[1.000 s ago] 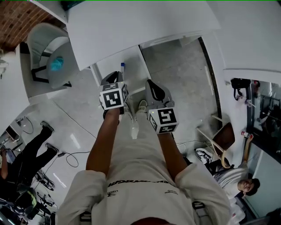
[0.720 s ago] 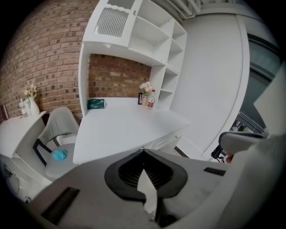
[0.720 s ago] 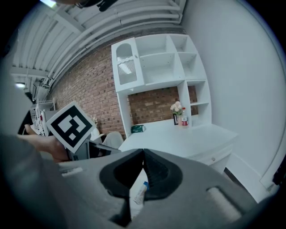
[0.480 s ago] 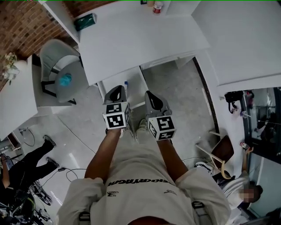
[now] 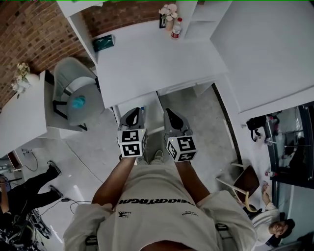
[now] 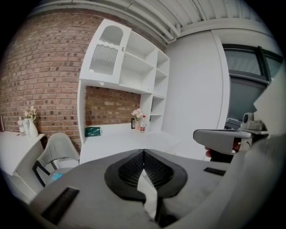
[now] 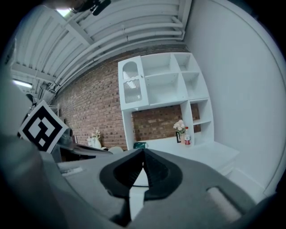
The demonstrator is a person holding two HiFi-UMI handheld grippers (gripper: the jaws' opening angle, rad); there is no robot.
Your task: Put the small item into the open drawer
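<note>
Under the white desk [image 5: 157,63] a white drawer [image 5: 153,105] stands pulled out. A small blue-tipped item [image 5: 143,108] shows in it, just beside my left gripper's tip. My left gripper [image 5: 135,111] and right gripper [image 5: 170,111] hang side by side above the drawer's front, pointing toward the desk. In the left gripper view the left gripper [image 6: 144,152] has its jaws closed tip to tip with nothing between them. The right gripper [image 7: 143,152] looks the same in its own view, shut and empty.
A teal tissue box [image 5: 104,42], a flower vase [image 5: 168,12] and a red-capped bottle [image 5: 176,29] stand at the desk's back. A grey chair [image 5: 76,95] sits to the left. Other people are at the bottom left [image 5: 29,186] and bottom right [image 5: 274,225].
Both grippers have risen away from the drawer and now point more level. The view has lifted too, so the brick wall and the desk's back items have come into sight.
</note>
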